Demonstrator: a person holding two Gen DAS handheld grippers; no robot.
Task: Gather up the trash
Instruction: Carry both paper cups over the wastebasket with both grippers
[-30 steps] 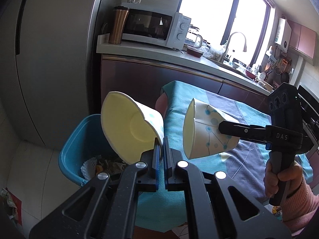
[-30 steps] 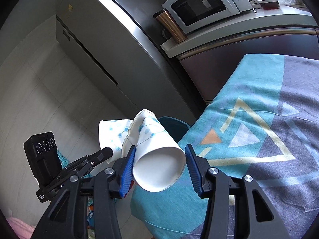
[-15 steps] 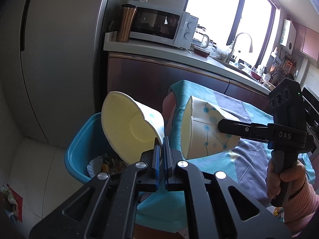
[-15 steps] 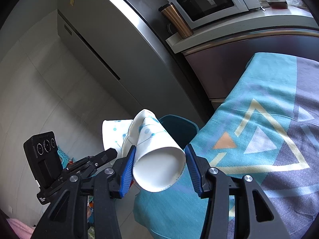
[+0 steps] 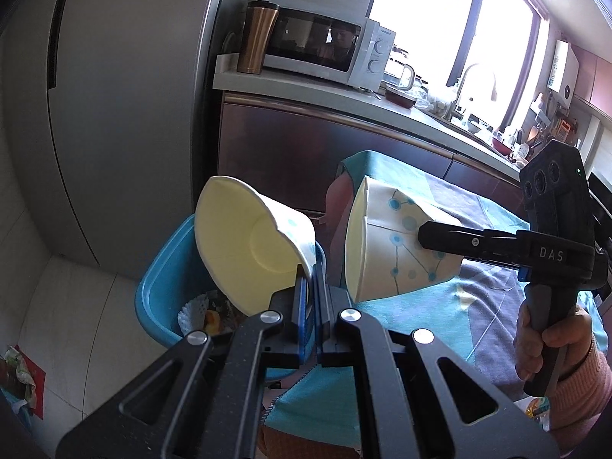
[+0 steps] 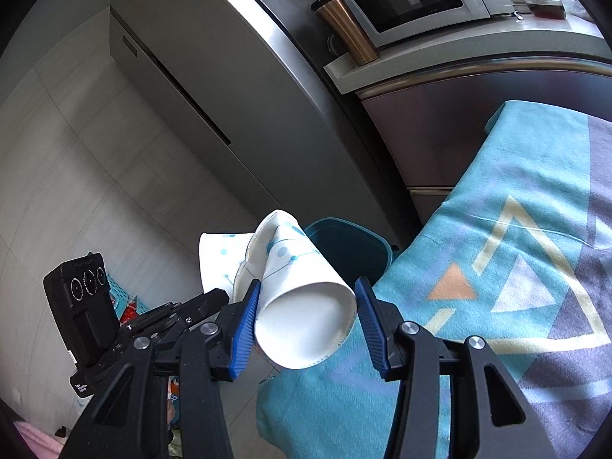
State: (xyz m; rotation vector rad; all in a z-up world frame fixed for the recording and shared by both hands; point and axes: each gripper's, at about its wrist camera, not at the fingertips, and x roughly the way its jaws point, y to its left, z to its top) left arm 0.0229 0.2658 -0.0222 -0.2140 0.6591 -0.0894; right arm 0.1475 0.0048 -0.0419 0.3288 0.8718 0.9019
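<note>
A: We start at our left gripper (image 5: 310,287). Its jaws are pressed together on the thin wall of a paper cup (image 5: 244,252), pinching it at the rim. The cup is tipped so its pale inside faces us.

B: And our right gripper (image 6: 306,306) is clamped on a second cup (image 6: 302,290), its blue pads (image 6: 244,317) against either side near the base. That cup lies on its side, bottom toward the camera, mouth pointing away.

A: Both cups hang in the air, near each other. Ours sits above the blue bin (image 5: 160,287), which stands on the floor with scraps already in it.

B: The second cup is just beside the bin, over the edge of the table under its teal cloth (image 6: 516,199).

A: Beyond them we see the fridge (image 5: 114,114), then the counter with a microwave (image 5: 321,48) and a copper tumbler (image 5: 256,38) beside it.
</note>
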